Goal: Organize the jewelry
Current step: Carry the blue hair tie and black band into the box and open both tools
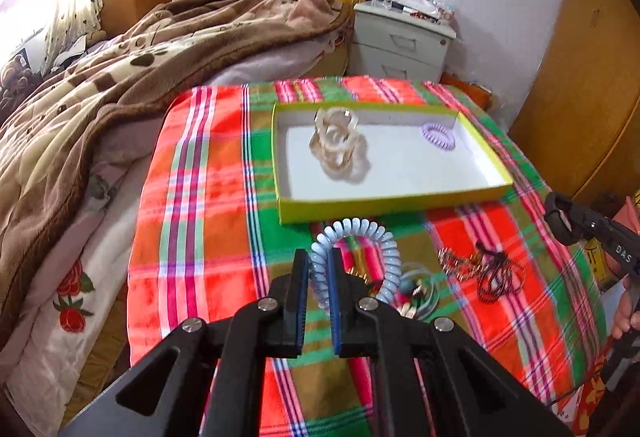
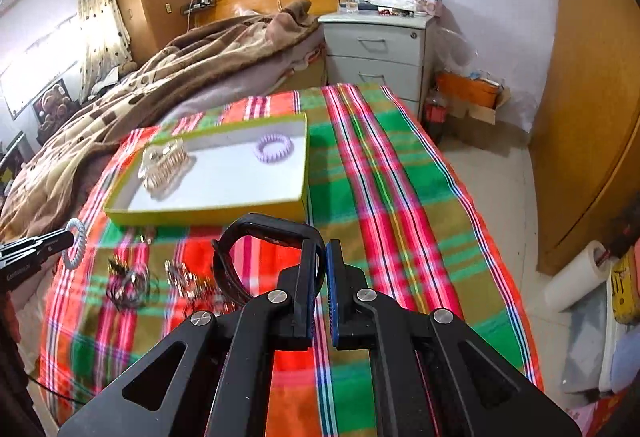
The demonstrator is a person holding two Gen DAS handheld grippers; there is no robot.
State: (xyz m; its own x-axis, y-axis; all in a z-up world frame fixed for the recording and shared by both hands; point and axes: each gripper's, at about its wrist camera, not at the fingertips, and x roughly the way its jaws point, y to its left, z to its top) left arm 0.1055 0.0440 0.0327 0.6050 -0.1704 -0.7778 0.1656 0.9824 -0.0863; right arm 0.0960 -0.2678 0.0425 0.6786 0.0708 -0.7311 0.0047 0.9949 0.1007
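On the bright red-and-green plaid cloth (image 1: 208,221) I see a shallow yellow-green cardboard box with a white floor (image 1: 384,203) at the far side. My left gripper (image 1: 320,269) has its fingers pinched on a pale blue coiled hair tie (image 1: 390,253), held just near of the box's front wall, its loop arching up between and right of the pads. My right gripper (image 2: 322,257) is clamped on a black wristband with a flat rectangular face (image 2: 264,233), lifted over the cloth near the box's right corner. Inside the box, a translucent beige claw clip (image 1: 336,143) stands toward the left, and a lilac coiled hair tie (image 1: 438,135) lies at the far right. A loose tangle of dark and metallic jewelry (image 1: 484,269) remains on the cloth.
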